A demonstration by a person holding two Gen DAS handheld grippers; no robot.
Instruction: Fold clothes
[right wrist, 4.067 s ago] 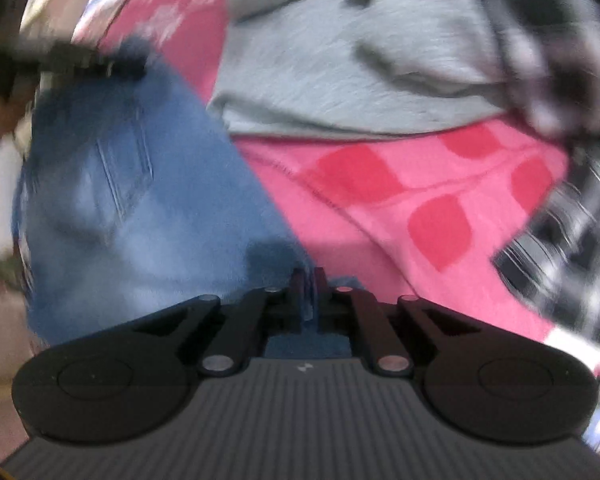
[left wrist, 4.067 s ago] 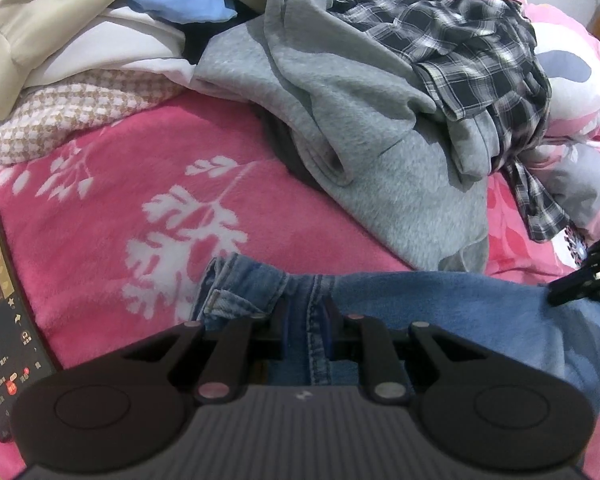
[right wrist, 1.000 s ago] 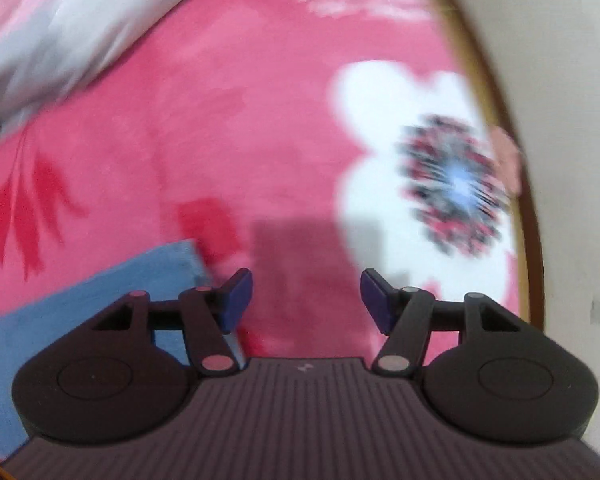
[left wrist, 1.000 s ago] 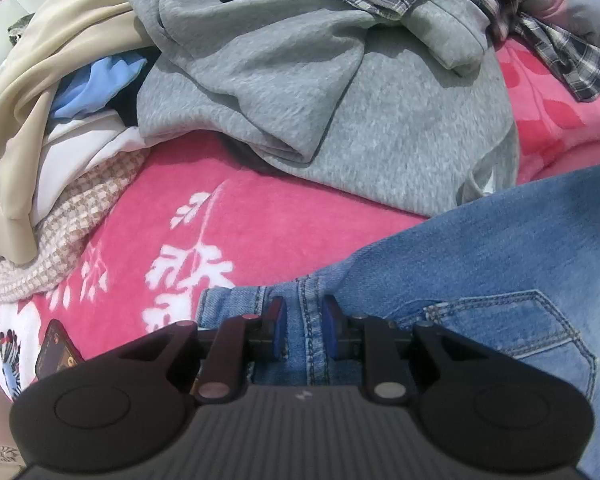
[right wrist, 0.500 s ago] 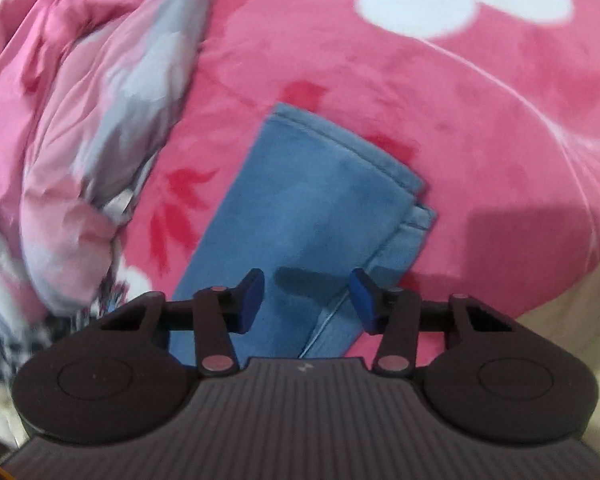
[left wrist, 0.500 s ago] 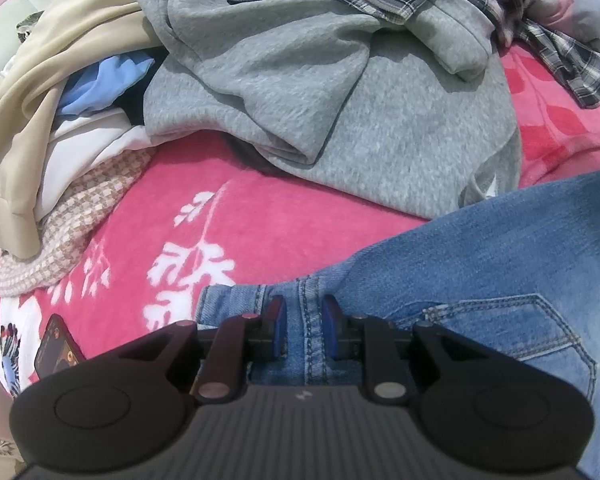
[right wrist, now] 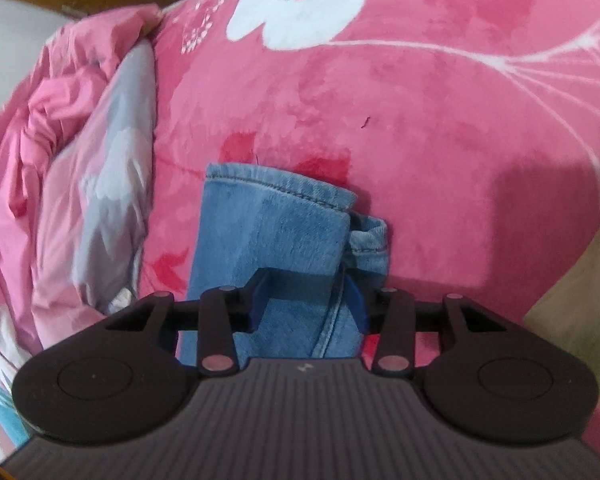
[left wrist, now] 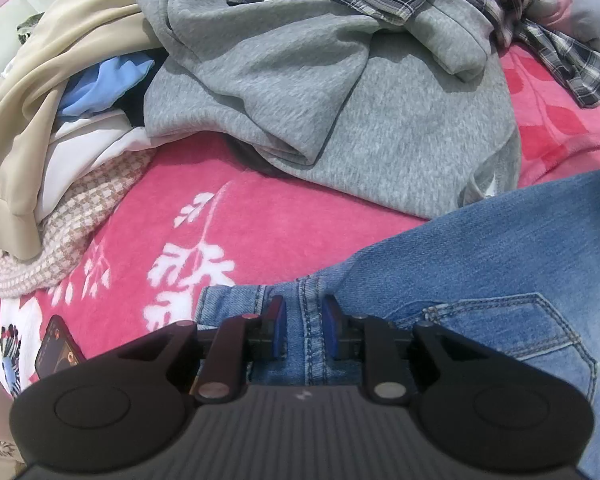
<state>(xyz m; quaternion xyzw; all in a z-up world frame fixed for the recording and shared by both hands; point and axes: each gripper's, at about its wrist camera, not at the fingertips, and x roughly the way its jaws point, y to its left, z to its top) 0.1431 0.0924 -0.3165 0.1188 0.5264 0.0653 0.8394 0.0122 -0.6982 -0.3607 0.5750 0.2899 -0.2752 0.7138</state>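
Bedroom, floral pink blanket (left wrist: 260, 224), laundry pile (left wrist: 320, 80)

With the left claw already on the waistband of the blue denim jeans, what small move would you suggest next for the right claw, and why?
Probably finish closing the right claw on the leg end of the blue denim jeans. Its jaws straddle that cuff end on the pink flowered blanket but do not visibly pinch it yet, while the left claw already clamps the waistband seam. Both ends need holding before any fold.

A: Jeans (left wrist: 500, 280)? Ran off the frame's right edge; the waistband's end lay hidden under the gripper body.

B: Phone (left wrist: 56, 346)? Half covered (screen too small to read).
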